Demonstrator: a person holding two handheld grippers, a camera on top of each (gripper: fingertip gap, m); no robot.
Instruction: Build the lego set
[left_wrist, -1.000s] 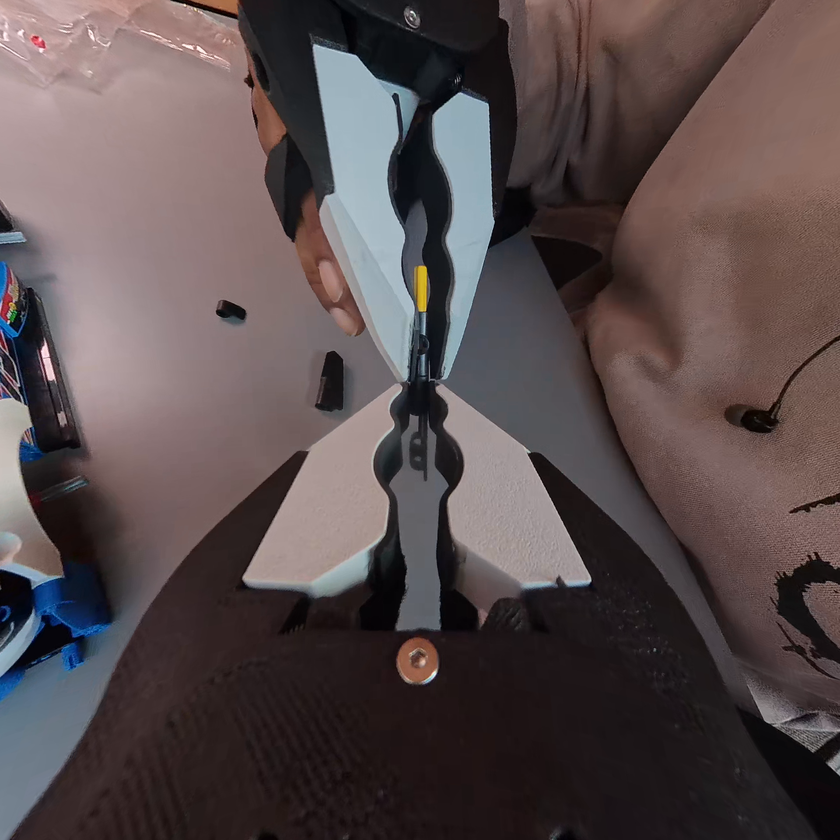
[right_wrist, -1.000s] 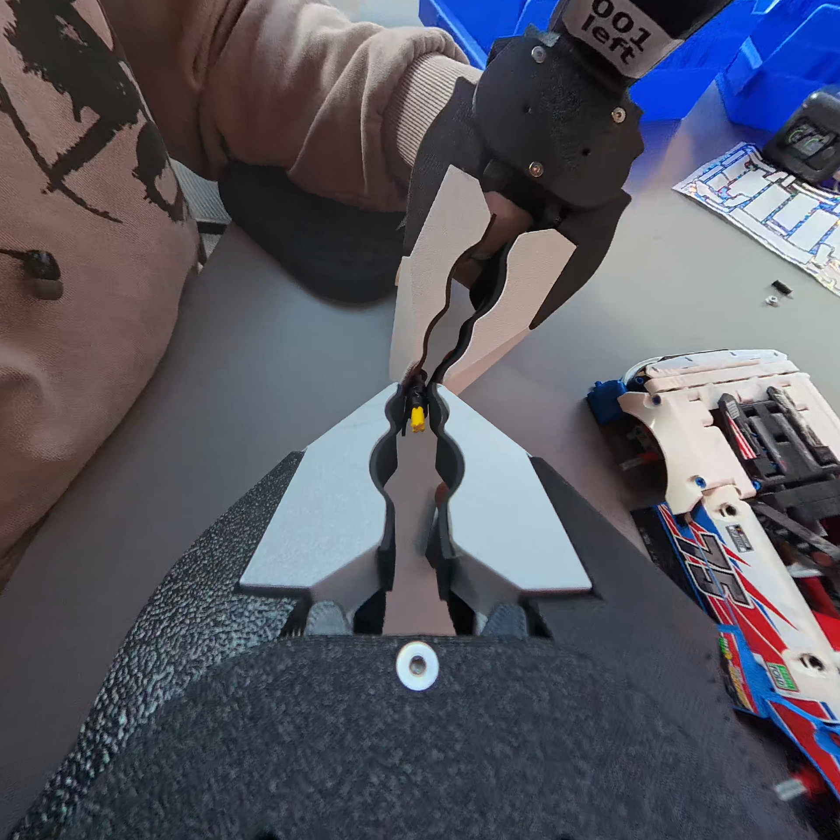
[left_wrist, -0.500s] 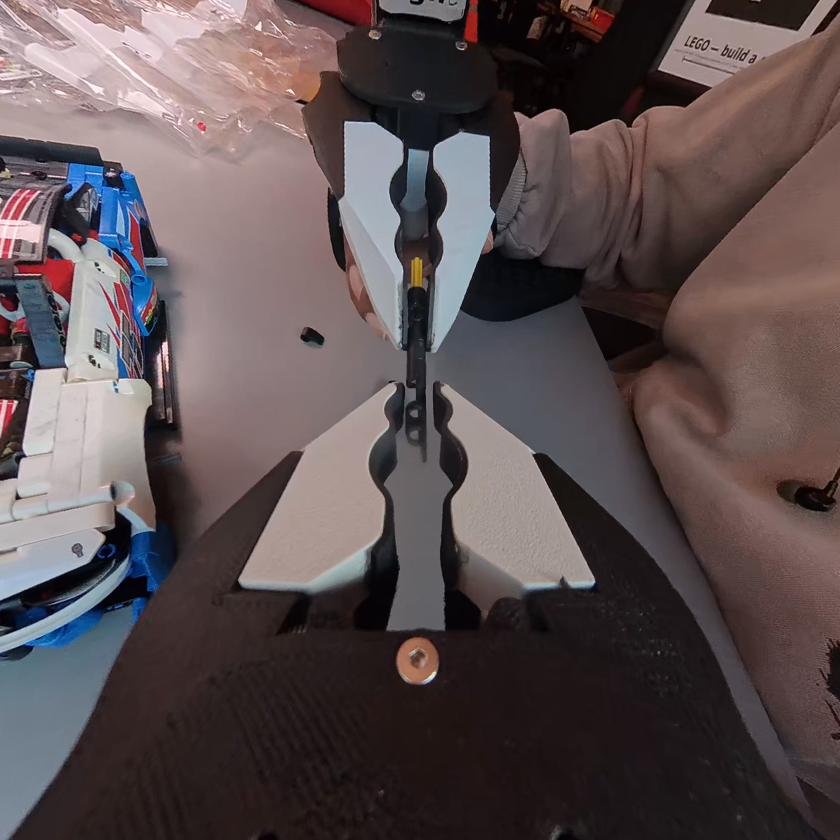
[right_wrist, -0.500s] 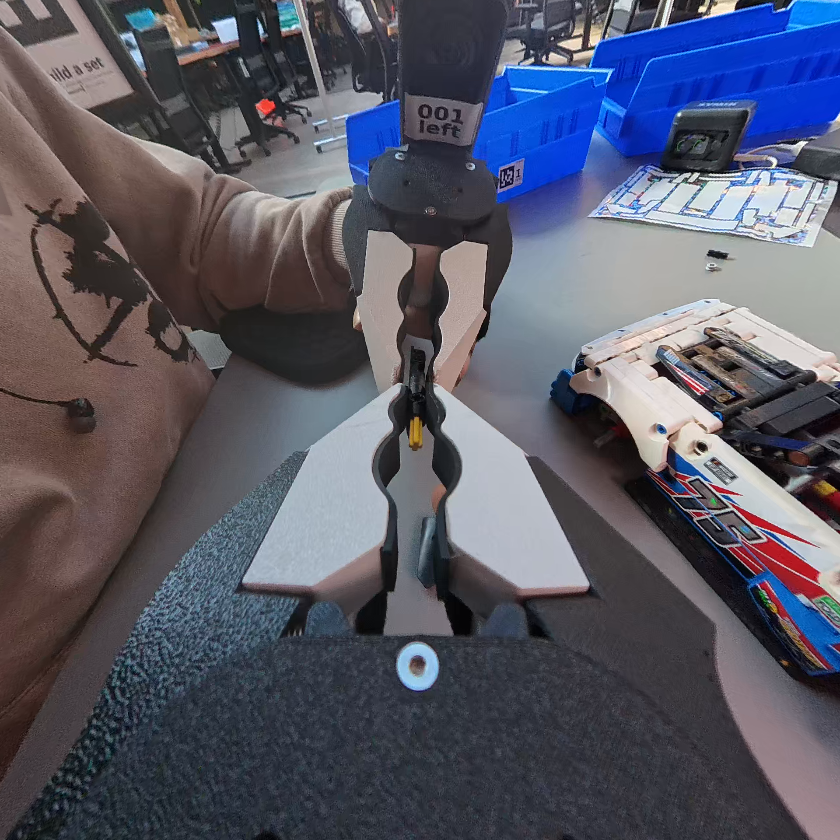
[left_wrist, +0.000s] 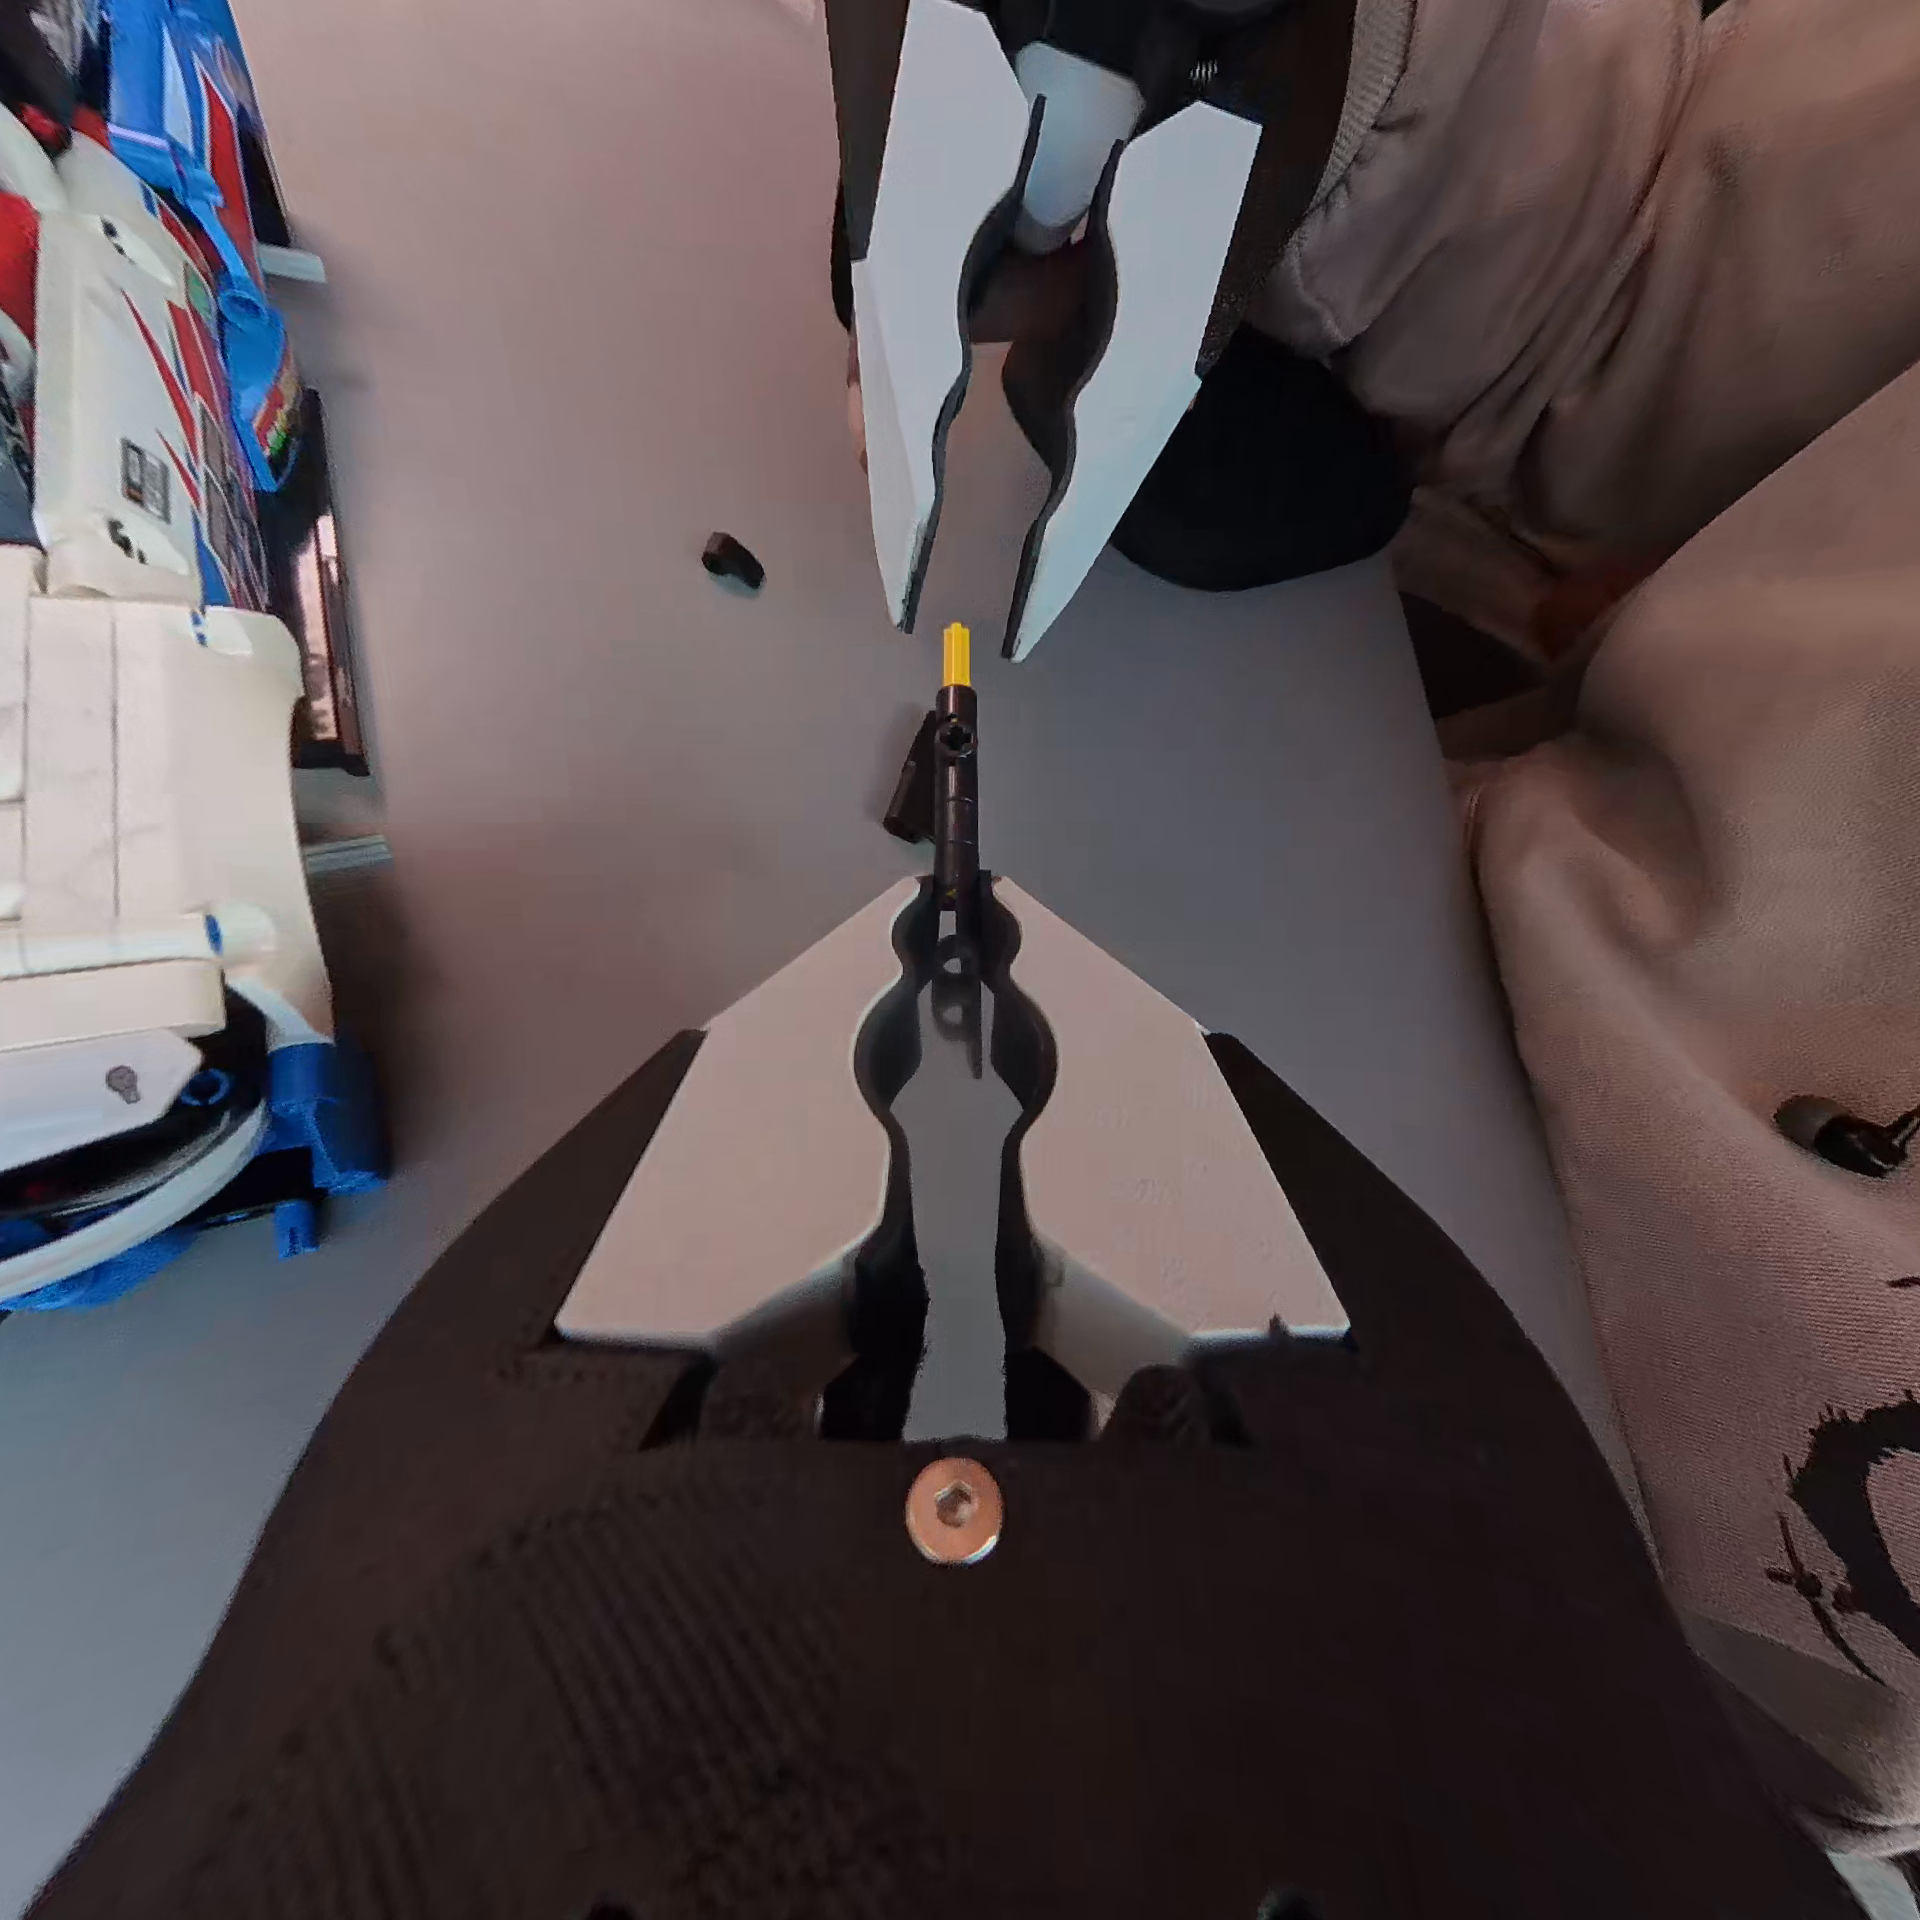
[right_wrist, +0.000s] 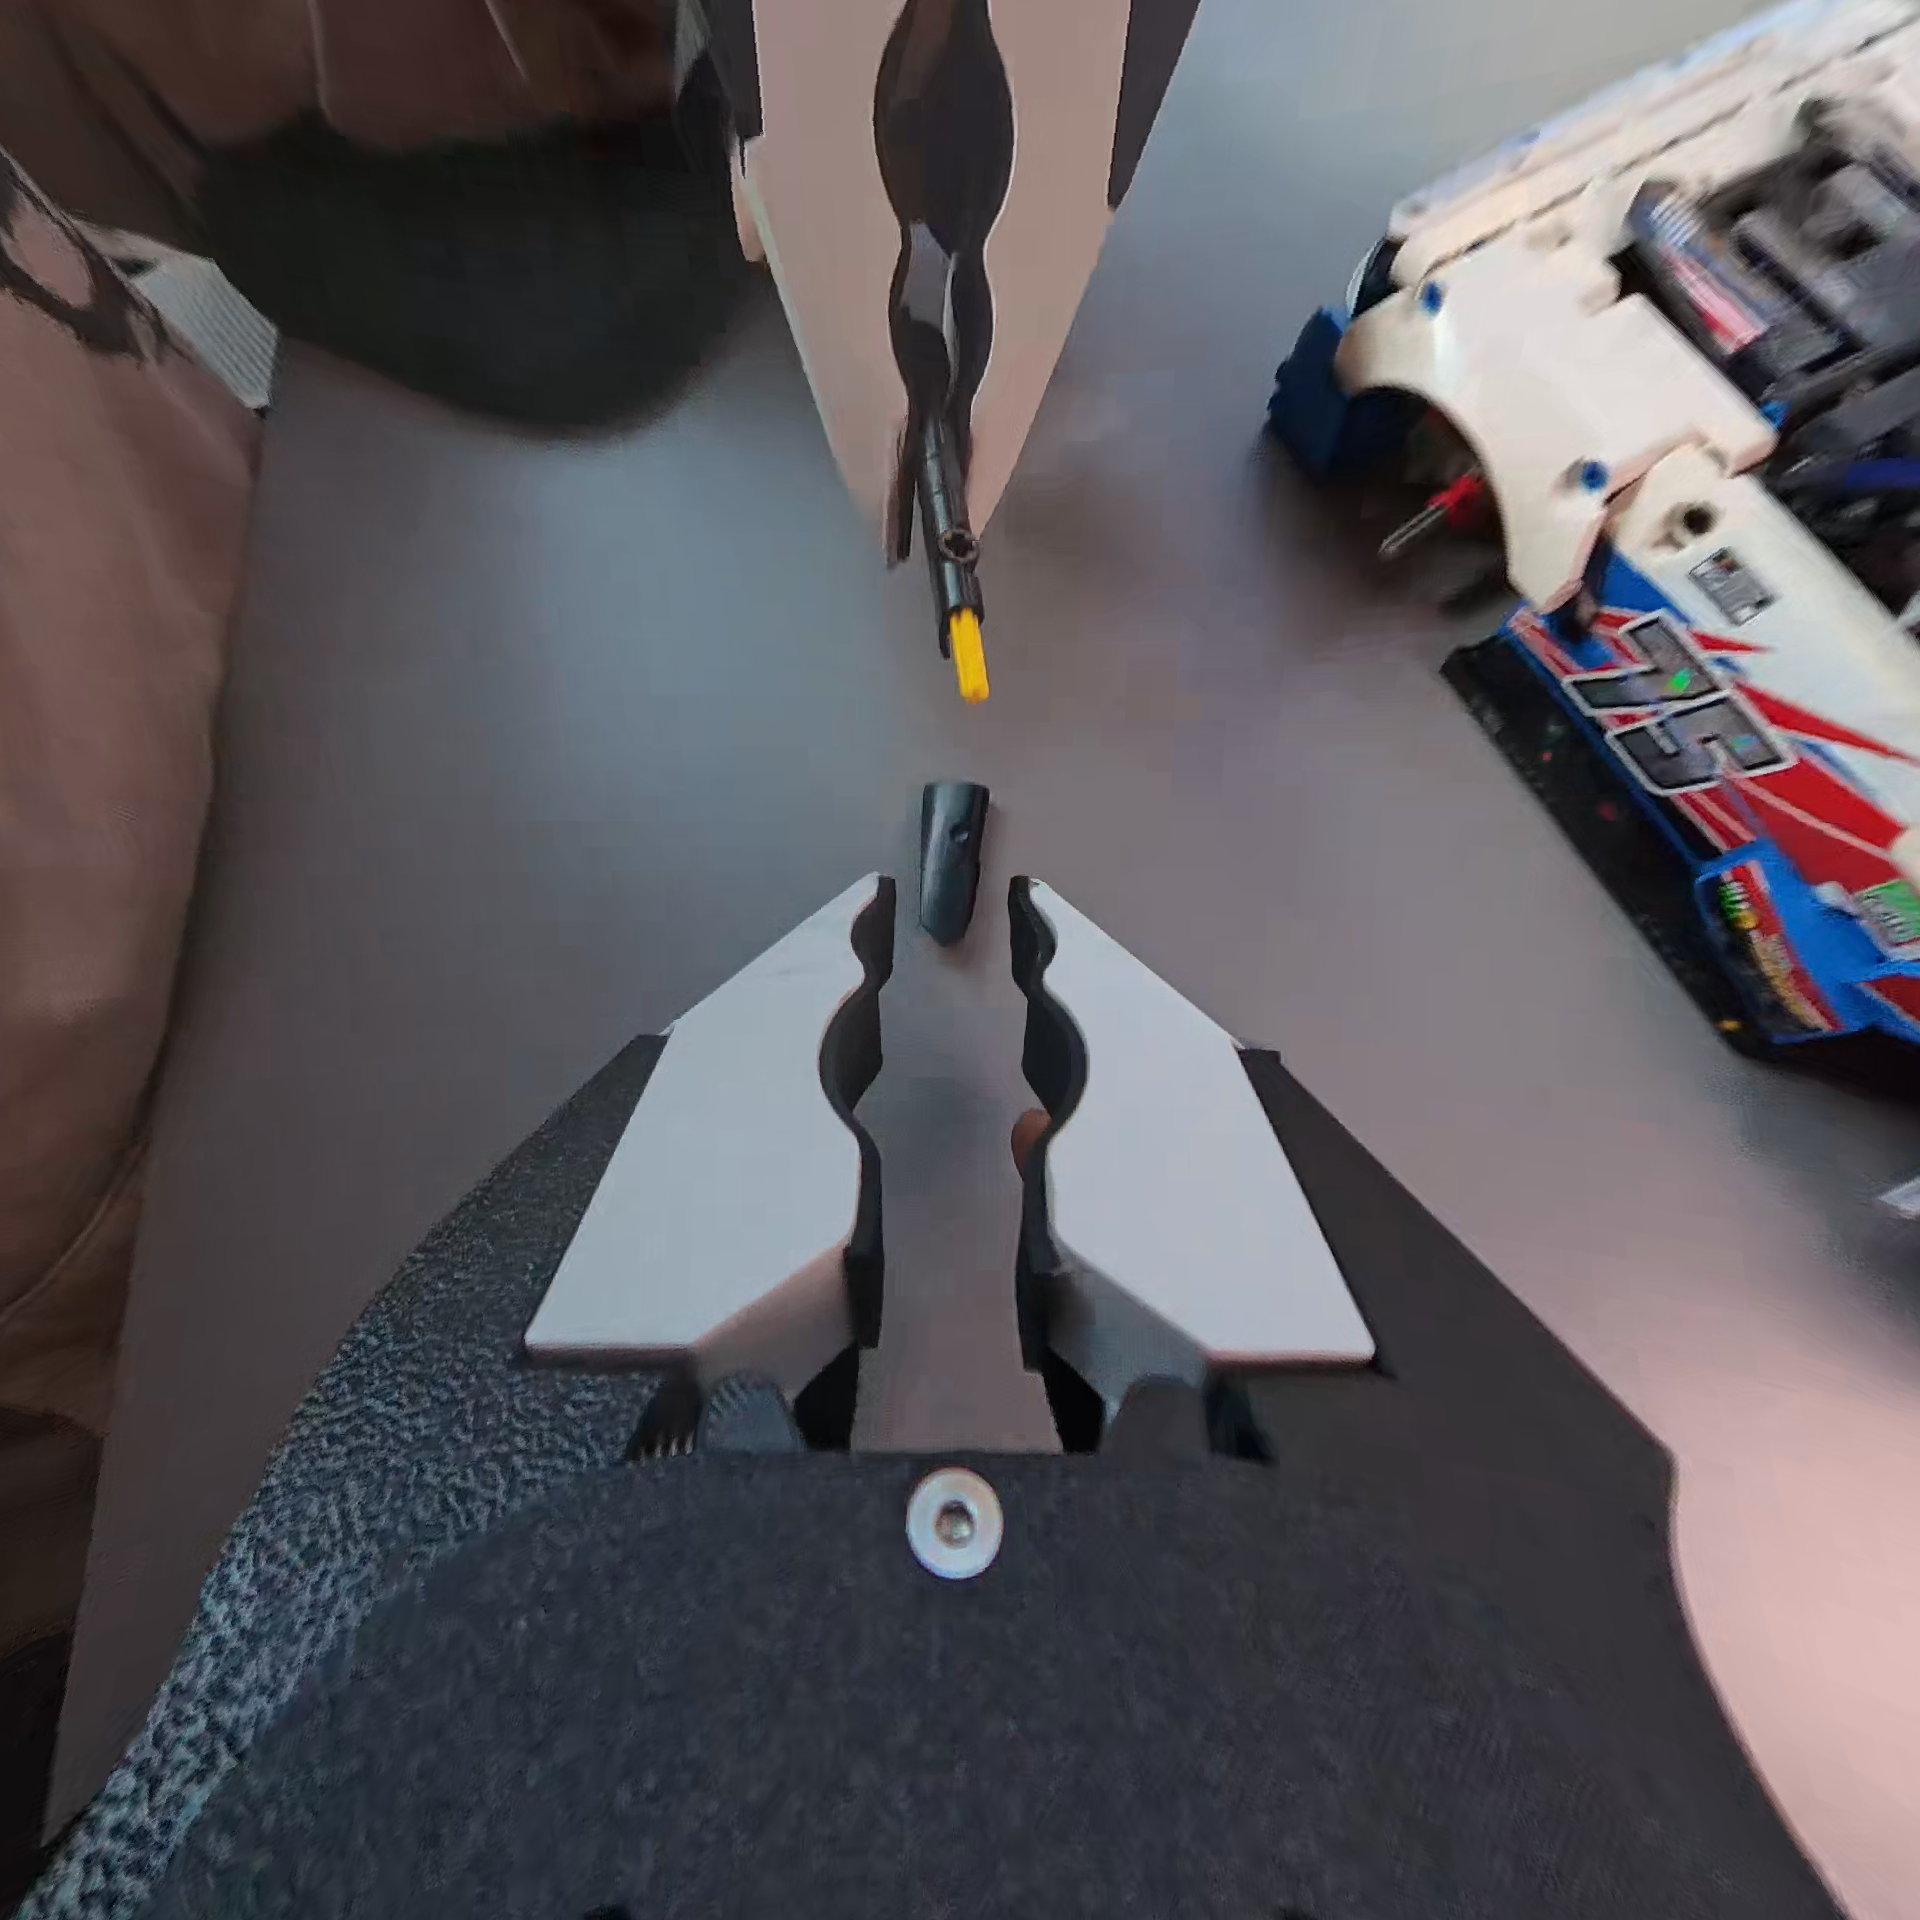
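Desk (right_wrist: 520, 675) grey, car (right_wrist: 1621, 499) well right of the right fingers. Left gripper (left_wrist: 954, 883) clenched on a black rod (left_wrist: 954, 790), its yellow axle (left_wrist: 956, 655) pointing at the released right gripper (right_wrist: 951, 883). A loose black piece (right_wrist: 951, 862) lies on the desk just ahead of the right fingers; judged next: close squarely on it, then line its hole up with the axle.
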